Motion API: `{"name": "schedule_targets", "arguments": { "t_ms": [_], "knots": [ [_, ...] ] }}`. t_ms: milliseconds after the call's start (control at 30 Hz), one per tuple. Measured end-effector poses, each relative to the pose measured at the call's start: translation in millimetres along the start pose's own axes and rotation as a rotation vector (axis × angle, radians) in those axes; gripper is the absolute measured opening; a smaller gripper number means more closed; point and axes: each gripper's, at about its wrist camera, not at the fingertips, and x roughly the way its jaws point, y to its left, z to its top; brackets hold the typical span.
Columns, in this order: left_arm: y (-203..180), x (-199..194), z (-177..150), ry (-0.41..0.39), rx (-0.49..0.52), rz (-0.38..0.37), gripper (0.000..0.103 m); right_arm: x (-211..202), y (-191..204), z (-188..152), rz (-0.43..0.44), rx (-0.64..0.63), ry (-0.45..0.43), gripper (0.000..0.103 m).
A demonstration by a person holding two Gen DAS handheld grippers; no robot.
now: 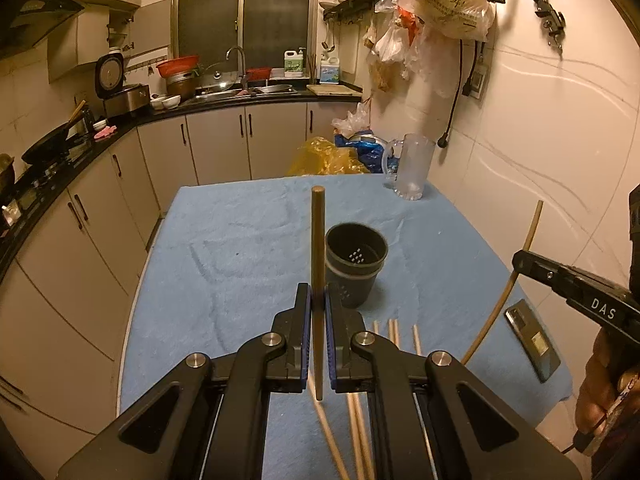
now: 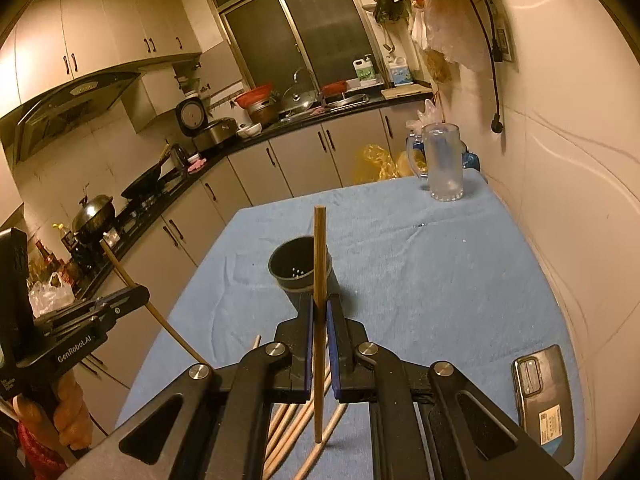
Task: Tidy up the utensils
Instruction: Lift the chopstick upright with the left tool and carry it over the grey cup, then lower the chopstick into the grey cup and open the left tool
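Both the left gripper and right gripper clamp one upright wooden chopstick each, near the black perforated plastic cup on blue cloth. Only the right view shows the dark phone's full back.

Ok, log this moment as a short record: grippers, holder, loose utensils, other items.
left gripper: shut on a chopstick, held upright
right gripper: shut on a second chopstick, upright
holder: black perforated cup, upright on the blue cloth, no chopsticks inside
loose chopsticks: lying on cloth below grippers
other: glass mug, phone
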Motion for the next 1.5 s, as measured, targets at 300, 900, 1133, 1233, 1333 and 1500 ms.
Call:
{"name": "schedule_targets", "arguments": {
  "t_ms": [300, 900, 1133, 1233, 1333, 1500],
  "knots": [
    [1.6, 7.9, 44.0, -0.019, -0.042, -0.034, 0.006, 2.5, -9.1, 40.4, 0.043, 0.065, -0.046, 0.007],
    [17.5, 63.1, 150.4, 0.001, -0.153, -0.128, 0.006, 54.8, -23.6, 145.3, 0.074, 0.206, -0.095, 0.007],
    [23.9, 122.5, 139.7, 0.112, -0.177, -0.14, 0.006, 115.5, -39.5, 144.7, 0.056, 0.244, 0.009, 0.007],
    [24.9, 145.2, 129.8, 0.154, -0.177, -0.138, 0.006, 139.6, -44.0, 135.0, 0.048, 0.249, 0.066, 0.007],
    [26.6, 161.6, 121.2, 0.181, -0.176, -0.134, 0.006, 161.0, -47.2, 123.7, 0.045, 0.248, 0.121, 0.007],
    [27.0, 172.9, 111.9, 0.194, -0.16, -0.145, 0.006, 182.8, -50.4, 108.8, 0.056, 0.256, 0.184, 0.008]
  ]
}}
